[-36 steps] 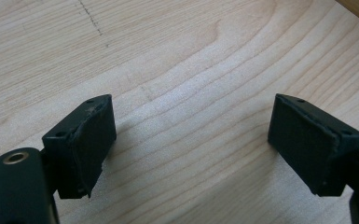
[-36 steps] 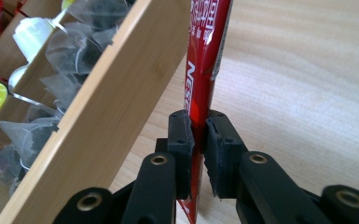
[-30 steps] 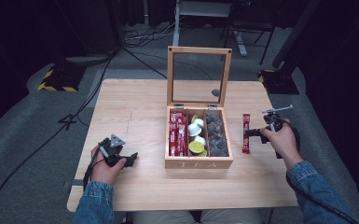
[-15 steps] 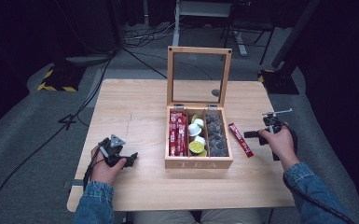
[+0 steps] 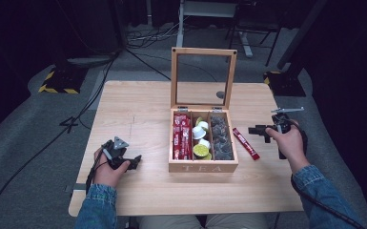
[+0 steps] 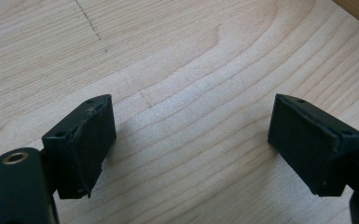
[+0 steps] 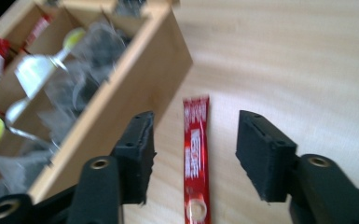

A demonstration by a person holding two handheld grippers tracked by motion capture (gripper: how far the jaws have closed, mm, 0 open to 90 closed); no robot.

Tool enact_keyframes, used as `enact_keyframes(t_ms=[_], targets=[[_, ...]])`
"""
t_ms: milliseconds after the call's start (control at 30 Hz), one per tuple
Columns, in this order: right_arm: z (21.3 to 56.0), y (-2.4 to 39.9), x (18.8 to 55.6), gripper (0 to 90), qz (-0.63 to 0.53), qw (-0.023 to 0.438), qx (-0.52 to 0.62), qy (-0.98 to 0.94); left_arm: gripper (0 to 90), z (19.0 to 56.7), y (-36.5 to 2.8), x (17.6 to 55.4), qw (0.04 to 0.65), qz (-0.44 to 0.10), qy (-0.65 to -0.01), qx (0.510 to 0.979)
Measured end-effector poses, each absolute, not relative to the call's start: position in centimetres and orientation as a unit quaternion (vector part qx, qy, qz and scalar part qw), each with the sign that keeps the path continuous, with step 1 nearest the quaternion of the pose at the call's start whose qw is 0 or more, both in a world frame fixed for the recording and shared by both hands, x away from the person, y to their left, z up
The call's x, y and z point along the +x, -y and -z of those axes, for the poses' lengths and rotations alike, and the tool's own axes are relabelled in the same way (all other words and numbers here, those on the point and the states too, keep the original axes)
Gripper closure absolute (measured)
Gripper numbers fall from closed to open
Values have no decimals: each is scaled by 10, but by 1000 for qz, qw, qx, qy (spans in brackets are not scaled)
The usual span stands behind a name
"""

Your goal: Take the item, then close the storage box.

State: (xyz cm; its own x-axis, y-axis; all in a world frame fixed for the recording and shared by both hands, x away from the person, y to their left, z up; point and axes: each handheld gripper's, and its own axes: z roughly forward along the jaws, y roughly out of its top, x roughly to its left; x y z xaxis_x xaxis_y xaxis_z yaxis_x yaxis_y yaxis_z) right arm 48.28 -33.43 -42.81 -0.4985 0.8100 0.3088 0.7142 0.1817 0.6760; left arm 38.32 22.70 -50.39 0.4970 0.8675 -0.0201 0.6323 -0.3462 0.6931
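The right gripper [image 7: 193, 156] has its jaws apart; they have just been opening. The red stick packet [image 7: 196, 163] lies flat on the table between them, and neither pad presses on it. In the right gripper view the packet runs along the direction of the jaws, one short end toward the camera and the other away from it. It lies just beside the outer wall of the wooden tea box [image 7: 135, 93], almost parallel to that wall.

In the high view the right gripper [image 5: 262, 130] is held to the right of the red stick packet [image 5: 246, 143], near it. There the long axis of the packet goes diagonally: the far end is closer to the wooden tea box [image 5: 203, 167] and the near end points toward the person's right side.

The high view also shows the glass lid [image 5: 203, 78] standing open and the three compartments: red packets [image 5: 181, 136] in the left one, small cups in the middle one, dark pouches in the right one. The right gripper view shows white print on the packet, but it is too blurred to read.

The left gripper [image 6: 191, 149] has its jaws wide apart over the bare table [image 6: 168, 56], with nothing between them. In the high view the left gripper [image 5: 124, 160] rests on the table [image 5: 133, 109], well apart from the box.
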Motion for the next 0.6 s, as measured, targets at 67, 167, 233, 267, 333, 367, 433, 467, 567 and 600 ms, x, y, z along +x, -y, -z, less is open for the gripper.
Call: enact_keyframes(t_ms=[67,167,233,267,333,367,433,467,567,600], targets=[[425,333,483,441,-407,65,494,-765,154,504,-227,383,329,-179,-468,800],[405,327,486,417,-426,88,476,-764,154,504,-226,384,330,-177,-470,799],[398,325,487,416,-431,95,470,-765,154,504,-226,385,330,-178,-470,799],[393,323,488,416,-435,98,466,-765,153,504,-226,386,329,-180,-470,799],[384,320,490,412,-442,104,458,-764,154,504,-225,386,329,-179,-471,798],[381,319,491,411,-445,107,454,-764,154,504,-226,386,328,-179,-470,799],[374,316,493,411,-451,112,448,-763,154,504,-226,386,328,-179,-471,799],[371,315,494,411,-455,114,446,-763,154,504,-225,387,328,-179,-471,799],[363,311,496,410,-460,117,440,-762,154,504,-225,387,328,-178,-471,799],[360,309,498,405,-463,122,434,-763,154,504,-225,387,329,-178,-471,799]])
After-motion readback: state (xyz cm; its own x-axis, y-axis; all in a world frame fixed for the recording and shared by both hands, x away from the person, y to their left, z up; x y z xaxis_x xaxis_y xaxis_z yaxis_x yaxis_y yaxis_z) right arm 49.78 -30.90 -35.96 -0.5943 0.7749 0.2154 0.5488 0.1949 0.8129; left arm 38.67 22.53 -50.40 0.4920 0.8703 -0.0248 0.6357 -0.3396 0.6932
